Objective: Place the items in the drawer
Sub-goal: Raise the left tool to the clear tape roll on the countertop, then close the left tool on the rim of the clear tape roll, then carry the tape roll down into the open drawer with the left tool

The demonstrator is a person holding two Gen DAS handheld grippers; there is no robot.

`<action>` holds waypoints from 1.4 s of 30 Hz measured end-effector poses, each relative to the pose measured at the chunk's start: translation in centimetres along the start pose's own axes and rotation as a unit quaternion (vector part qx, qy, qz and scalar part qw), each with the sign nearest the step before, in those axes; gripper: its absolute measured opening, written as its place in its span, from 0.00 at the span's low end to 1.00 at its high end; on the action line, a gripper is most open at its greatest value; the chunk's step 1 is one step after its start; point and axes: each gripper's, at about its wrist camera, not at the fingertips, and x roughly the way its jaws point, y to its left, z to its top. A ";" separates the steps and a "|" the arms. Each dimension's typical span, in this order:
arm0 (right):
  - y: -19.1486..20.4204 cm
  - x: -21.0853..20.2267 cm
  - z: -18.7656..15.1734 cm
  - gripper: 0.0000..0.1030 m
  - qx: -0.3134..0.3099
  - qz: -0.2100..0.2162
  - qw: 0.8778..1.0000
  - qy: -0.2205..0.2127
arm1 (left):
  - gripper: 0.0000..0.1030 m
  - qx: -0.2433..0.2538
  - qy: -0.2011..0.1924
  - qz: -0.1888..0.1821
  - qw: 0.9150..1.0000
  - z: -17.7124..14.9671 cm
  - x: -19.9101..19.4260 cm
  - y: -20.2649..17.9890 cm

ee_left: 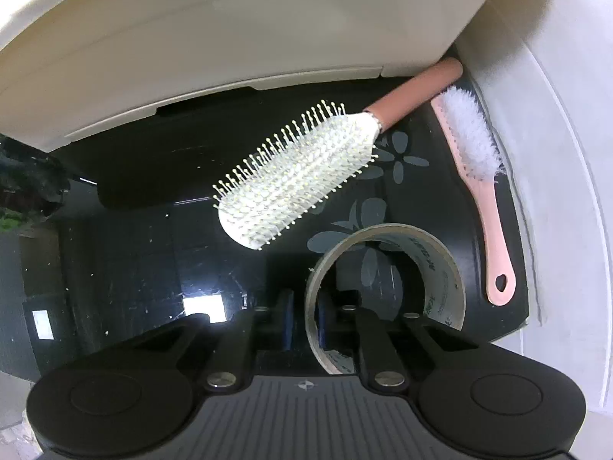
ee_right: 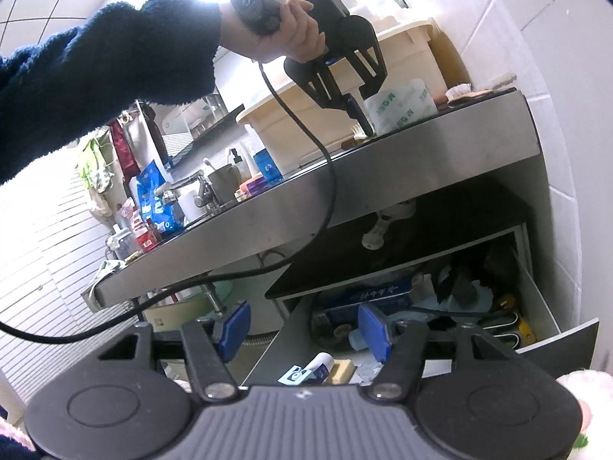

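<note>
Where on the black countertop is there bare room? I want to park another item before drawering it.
Bare glossy patch lies left of the hairbrush, below the cream bin. The right end is crowded: tape roll in the left gripper, pink brush along the wall.

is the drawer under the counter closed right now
No, the drawer is pulled out below the counter, with its cluttered contents showing in the right wrist view.

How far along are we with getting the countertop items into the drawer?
Done: the drawer stands open below the counter, already cluttered. In hand: the left tool is closed on the wall of the tape roll, one finger inside the ring, roll at the black countertop. Left: hairbrush and pink scrub brush lie on the counter. The right tool is open and empty.
</note>
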 end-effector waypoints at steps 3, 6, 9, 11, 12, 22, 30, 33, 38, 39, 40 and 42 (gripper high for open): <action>-0.1 0.0 -0.1 0.60 0.002 0.000 1.000 0.000 | 0.10 0.005 -0.003 0.005 1.000 0.0 0.2 -0.3; -0.2 -0.2 0.0 0.60 0.005 -0.002 1.000 -0.003 | 0.05 0.003 -0.005 0.007 1.000 -0.1 0.3 -0.4; -0.2 -0.3 0.0 0.60 0.006 -0.004 1.000 -0.003 | 0.05 0.005 -0.007 0.011 1.000 -0.1 0.4 -0.4; -0.1 -0.4 0.0 0.60 0.004 -0.005 1.000 -0.003 | 0.05 0.007 -0.008 0.012 1.000 -0.3 0.4 -0.4; -0.1 -0.4 0.0 0.60 0.004 -0.006 1.000 -0.004 | 0.05 0.008 -0.008 0.013 1.000 -0.4 0.3 -0.3; -0.3 -0.6 0.1 0.60 0.006 -0.014 1.000 -0.003 | 0.05 0.020 -0.009 -0.003 1.000 -3.1 -1.7 2.8; -0.5 -0.7 0.5 0.60 -0.002 -0.026 1.000 -0.003 | 0.05 0.012 -0.018 -0.027 0.999 -6.1 -3.9 6.6; -0.6 -0.8 0.6 0.60 -0.004 -0.034 0.999 -0.003 | 0.05 0.009 -0.015 -0.045 0.999 -8.3 -4.5 8.5; -0.8 -0.9 0.8 0.60 -0.007 -0.045 0.999 -0.003 | 0.05 0.021 -0.023 -0.048 0.998 -12.4 -4.9 11.1; -0.8 -1.0 0.8 0.60 -0.008 -0.048 0.999 -0.003 | 0.05 0.025 -0.027 -0.048 0.998 -13.1 -4.8 11.6; -0.8 -1.0 0.9 0.60 -0.011 -0.050 0.999 -0.002 | 0.05 0.026 -0.029 -0.049 0.998 -13.9 -4.7 12.1; -0.8 -1.1 1.0 0.60 -0.016 -0.056 0.998 -0.001 | 0.05 0.021 -0.027 -0.055 0.998 -15.2 -4.3 13.2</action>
